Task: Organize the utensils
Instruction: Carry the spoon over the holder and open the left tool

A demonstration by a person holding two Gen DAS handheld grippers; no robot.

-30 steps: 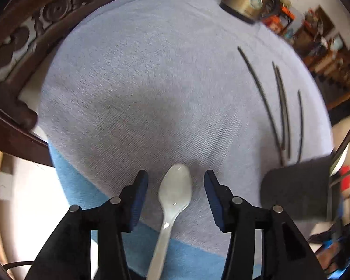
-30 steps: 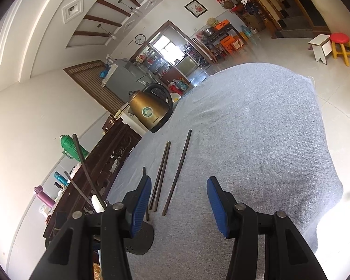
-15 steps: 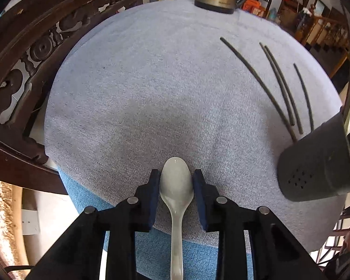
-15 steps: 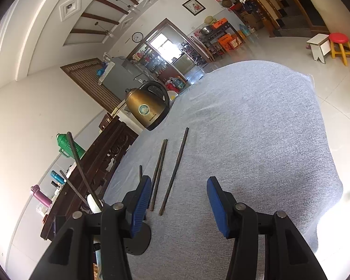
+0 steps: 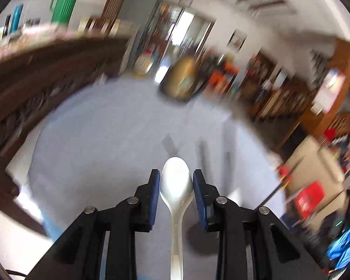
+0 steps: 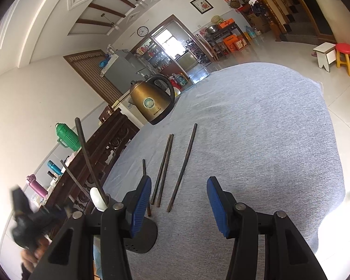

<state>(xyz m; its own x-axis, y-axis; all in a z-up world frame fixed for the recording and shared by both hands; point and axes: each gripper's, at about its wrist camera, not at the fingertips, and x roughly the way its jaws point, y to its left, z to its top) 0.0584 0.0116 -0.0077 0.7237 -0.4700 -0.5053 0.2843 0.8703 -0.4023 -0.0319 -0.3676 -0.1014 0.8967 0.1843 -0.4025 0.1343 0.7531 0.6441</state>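
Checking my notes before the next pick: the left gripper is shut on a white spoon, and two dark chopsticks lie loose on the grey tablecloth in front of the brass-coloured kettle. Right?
One slip: the right wrist view shows four dark chopsticks loose on the grey tablecloth, not two. The rest holds: the left gripper is shut on the white spoon, and the brass-coloured kettle stands behind the chopsticks.

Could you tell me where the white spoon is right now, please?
In the left wrist view the white spoon sits clamped between the left gripper's blue pads, bowl forward, above the grey tablecloth.
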